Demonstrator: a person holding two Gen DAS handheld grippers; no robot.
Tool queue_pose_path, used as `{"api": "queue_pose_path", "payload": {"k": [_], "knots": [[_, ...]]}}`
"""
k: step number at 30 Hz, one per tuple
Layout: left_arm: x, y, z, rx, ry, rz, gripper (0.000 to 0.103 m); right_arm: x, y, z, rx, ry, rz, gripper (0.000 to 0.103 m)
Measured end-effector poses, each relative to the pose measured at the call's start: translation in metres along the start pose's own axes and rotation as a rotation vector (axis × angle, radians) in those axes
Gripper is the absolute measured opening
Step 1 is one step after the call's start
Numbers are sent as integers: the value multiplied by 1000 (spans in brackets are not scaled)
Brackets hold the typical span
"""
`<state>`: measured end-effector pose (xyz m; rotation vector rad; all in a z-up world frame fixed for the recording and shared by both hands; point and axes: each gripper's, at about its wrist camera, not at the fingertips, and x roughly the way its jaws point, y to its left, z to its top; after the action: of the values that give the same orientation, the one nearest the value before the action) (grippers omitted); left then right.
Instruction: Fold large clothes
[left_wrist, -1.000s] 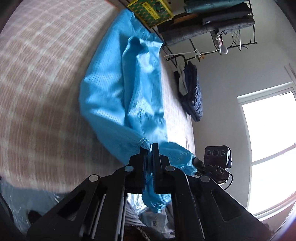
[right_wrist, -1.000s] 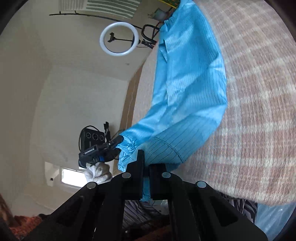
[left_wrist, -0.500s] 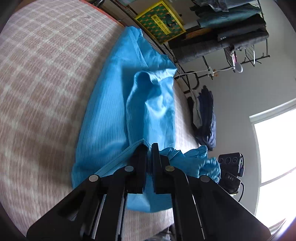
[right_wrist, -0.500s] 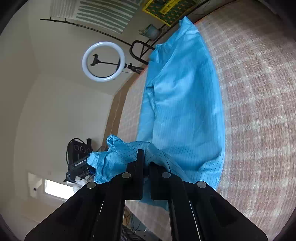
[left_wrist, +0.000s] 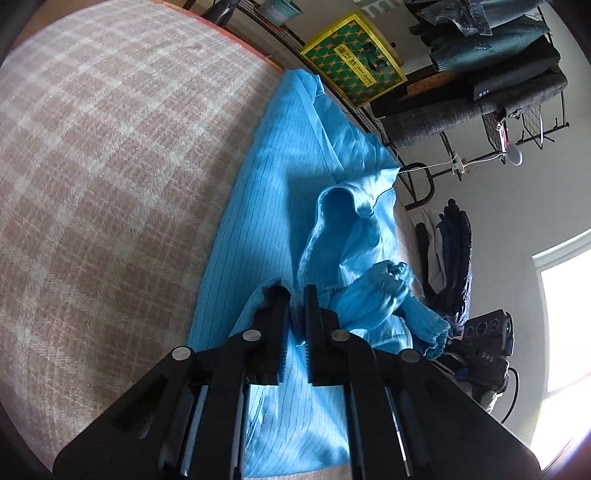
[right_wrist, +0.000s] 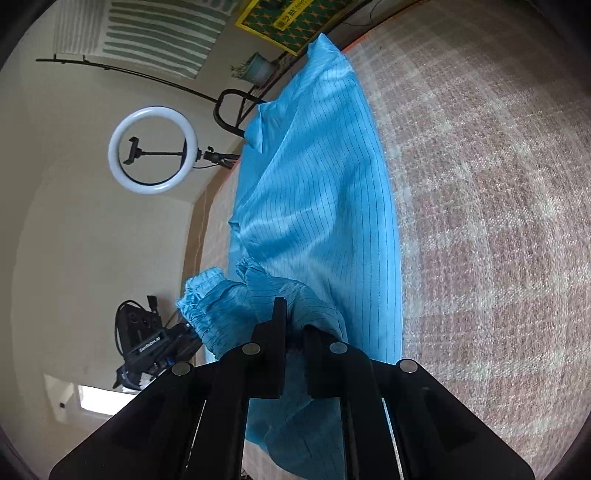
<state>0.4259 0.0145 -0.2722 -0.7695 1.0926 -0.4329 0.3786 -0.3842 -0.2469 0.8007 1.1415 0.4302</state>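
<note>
Both my grippers have carried the blue garment's (left_wrist: 280, 206) lower end up over its body on the checked bed (left_wrist: 92, 166), and their jaws have just been opening. My left gripper (left_wrist: 295, 291) and right gripper (right_wrist: 293, 314) now stand slightly apart, cloth loose between them. I fear the cuffs (right_wrist: 207, 295) may slide off the bed's edge. Nearby, a ring light (right_wrist: 151, 149) and clothes rack (left_wrist: 498, 74) stay clear.

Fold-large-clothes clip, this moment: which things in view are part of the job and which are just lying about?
Part of the job:
blue garment
left gripper, jaws just opened
right gripper, jaws just opened
plaid blanket it lies on

Lying about:
ring light
green-and-yellow box
clothes rack
potted plant
</note>
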Motion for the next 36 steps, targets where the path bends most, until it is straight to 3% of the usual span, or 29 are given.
{"api": "queue_pose_path", "payload": {"k": [1,2,3,4,7,13,19,20,21,22,23,24,26,31,36], "knots": [[-2,0,1,-3,-1,-7,31,-2,1,0,4,4,10,32],[-5,0,2,-9,-12,-12,42,-5,4,0,2,-2,17,51],[-12,0,3,-10,-44,-25,56,-13,6,0,-6,-18,29,58],[-19,0,4,-5,-73,-33,57,-19,7,-1,-10,-30,50,58],[-33,0,5,8,-96,-47,57,-39,14,-2,-24,-58,123,58],[-38,2,-16,189,-20,58,57,-63,26,-44,-239,-66,-17,58],[-8,15,-33,204,89,97,57,-35,6,-86,-327,15,-77,58],[-5,14,-35,208,95,102,50,-28,6,-89,-343,27,-93,54],[-2,12,-38,209,101,94,25,-20,7,-91,-358,43,-107,42],[-2,12,-39,203,92,93,11,-14,8,-92,-367,58,-116,33],[-3,13,-39,188,76,83,9,-10,10,-92,-378,73,-113,19],[-5,16,-40,173,60,70,8,-9,13,-92,-397,72,-106,13],[-1,26,-41,150,51,113,8,-11,14,-92,-434,61,-92,10],[-5,27,-43,142,19,123,11,3,2,-88,-416,150,-152,10],[-32,3,-47,228,-70,187,16,-6,6,-78,-424,119,-172,20]]}}
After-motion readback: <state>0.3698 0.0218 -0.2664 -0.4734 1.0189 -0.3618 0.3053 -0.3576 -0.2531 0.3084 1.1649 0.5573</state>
